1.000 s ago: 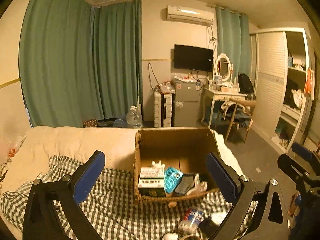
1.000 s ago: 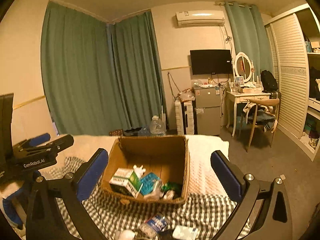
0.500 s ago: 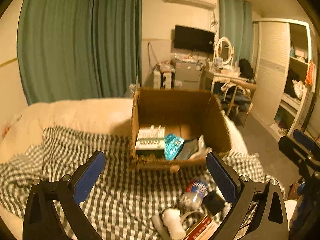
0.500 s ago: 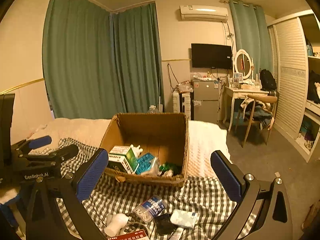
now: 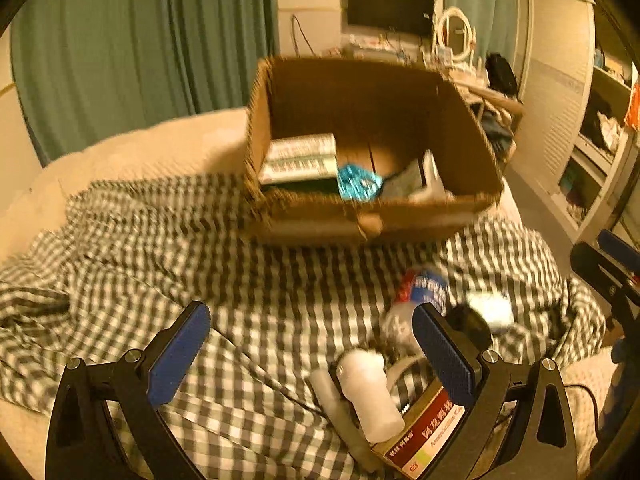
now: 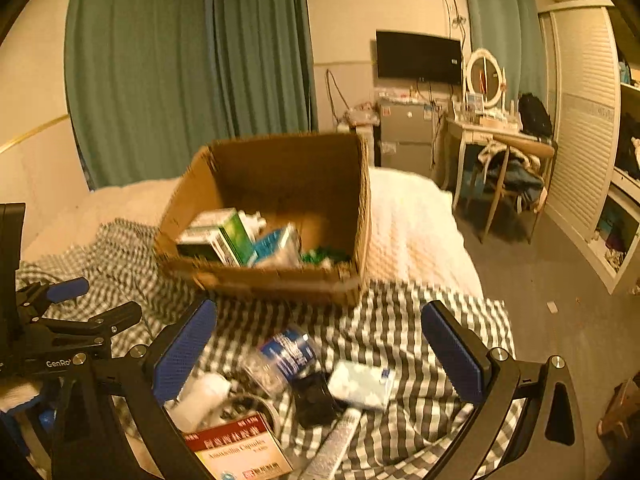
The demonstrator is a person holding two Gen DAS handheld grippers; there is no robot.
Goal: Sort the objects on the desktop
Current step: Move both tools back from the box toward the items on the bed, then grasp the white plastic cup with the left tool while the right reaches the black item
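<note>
step: reach for clutter | my left gripper [image 5: 310, 354] and right gripper [image 6: 320, 350] gape wide, empty | bottle [image 6: 286, 354] on checked cloth [image 6: 400, 320] before cardboard box [image 6: 280, 280] | straddle it squarely before closing

open cardboard box [image 6: 280, 280], part-filled, clutter [image 6: 288, 376] before it

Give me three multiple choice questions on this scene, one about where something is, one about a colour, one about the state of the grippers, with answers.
1. Where is the green-and-white carton?
A. inside the cardboard box
B. on the floor
C. on the checked cloth

2. What colour are the gripper pads?
A. red
B. blue
C. white

3. The left gripper and right gripper are:
A. both shut
B. both open and empty
C. each holding a bottle

Answers: 1 A, it lies behind the box wall. 2 B, both views show blue pads. 3 B, the fingers stand wide apart with nothing between them.
</note>
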